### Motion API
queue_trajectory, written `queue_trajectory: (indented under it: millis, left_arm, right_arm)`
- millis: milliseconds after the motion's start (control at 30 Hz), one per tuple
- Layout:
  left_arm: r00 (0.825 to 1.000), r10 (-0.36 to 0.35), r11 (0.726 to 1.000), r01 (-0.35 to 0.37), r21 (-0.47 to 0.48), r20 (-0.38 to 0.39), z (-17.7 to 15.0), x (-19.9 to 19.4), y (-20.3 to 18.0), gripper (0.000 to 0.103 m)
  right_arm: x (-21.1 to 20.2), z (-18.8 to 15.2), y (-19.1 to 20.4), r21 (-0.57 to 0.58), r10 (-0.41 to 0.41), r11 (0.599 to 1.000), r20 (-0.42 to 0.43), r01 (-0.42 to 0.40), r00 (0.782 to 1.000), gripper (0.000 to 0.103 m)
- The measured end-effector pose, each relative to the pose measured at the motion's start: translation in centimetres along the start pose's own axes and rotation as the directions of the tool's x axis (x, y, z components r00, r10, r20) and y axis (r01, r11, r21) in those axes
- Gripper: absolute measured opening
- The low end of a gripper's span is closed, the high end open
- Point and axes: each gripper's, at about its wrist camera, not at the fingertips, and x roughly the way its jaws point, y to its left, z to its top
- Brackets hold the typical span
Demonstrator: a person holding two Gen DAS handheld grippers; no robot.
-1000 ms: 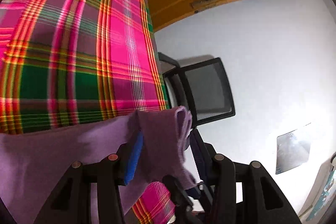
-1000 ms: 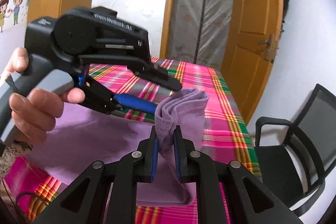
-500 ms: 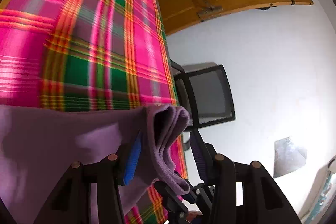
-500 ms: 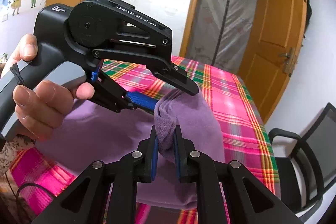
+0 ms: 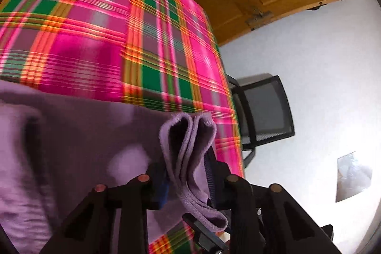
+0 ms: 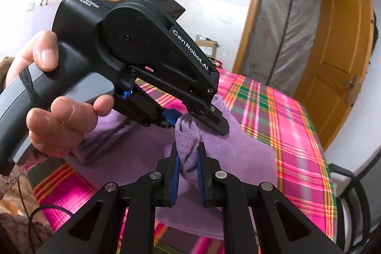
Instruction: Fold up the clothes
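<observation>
The bench (image 6: 297, 125) edge runs close on the right, a chair (image 5: 264, 111) just past it. The cloth (image 6: 228, 154) lies on the bench, bunched corner lifted. The right gripper (image 6: 188, 166) has its jaws clenched on that corner; the left gripper (image 5: 187, 173), hand (image 6: 54, 111) gripping its handle, probably grasps it too.

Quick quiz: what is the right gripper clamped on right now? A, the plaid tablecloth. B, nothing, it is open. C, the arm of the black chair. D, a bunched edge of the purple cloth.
D: in the right wrist view the right gripper has its blue pads pressed on a bunched fold of the purple cloth, above the plaid tablecloth.
</observation>
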Motion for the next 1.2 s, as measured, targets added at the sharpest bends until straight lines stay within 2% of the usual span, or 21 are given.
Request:
queue_trajectory:
  millis: [267, 500, 833, 967, 1200]
  left_arm:
    - [0.998, 0.067, 0.996, -0.066, -0.056, 0.020, -0.9, -1.7, 3.3, 0.025]
    - [0.990, 0.134, 0.989, -0.131, -0.075, 0.037, -0.9, -1.8, 4.8, 0.025]
    - [0.990, 0.130, 0.989, -0.126, -0.073, 0.059, -0.9, -2.5, 5.3, 0.027]
    - [0.991, 0.108, 0.993, -0.103, -0.059, 0.084, -0.9, -3.3, 4.5, 0.030]
    - [0.988, 0.108, 0.993, -0.103, -0.050, 0.110, -1.7, -4.8, 4.3, 0.031]
  right_arm:
    - [0.8, -0.2, 2.0, -0.004, 0.046, 0.999, -0.036, -0.046, 0.998, 0.013]
    - [2.3, -1.1, 2.9, 0.017, 0.070, 0.998, -0.106, -0.068, 0.992, 0.014]
    - [3.2, -1.3, 3.6, 0.026, 0.072, 0.997, -0.169, -0.069, 0.983, 0.017]
    - [3.2, -1.4, 4.1, 0.020, 0.073, 0.997, -0.191, -0.070, 0.979, 0.020]
    - [2.9, -1.5, 4.6, 0.011, 0.092, 0.996, -0.203, -0.092, 0.975, 0.027]
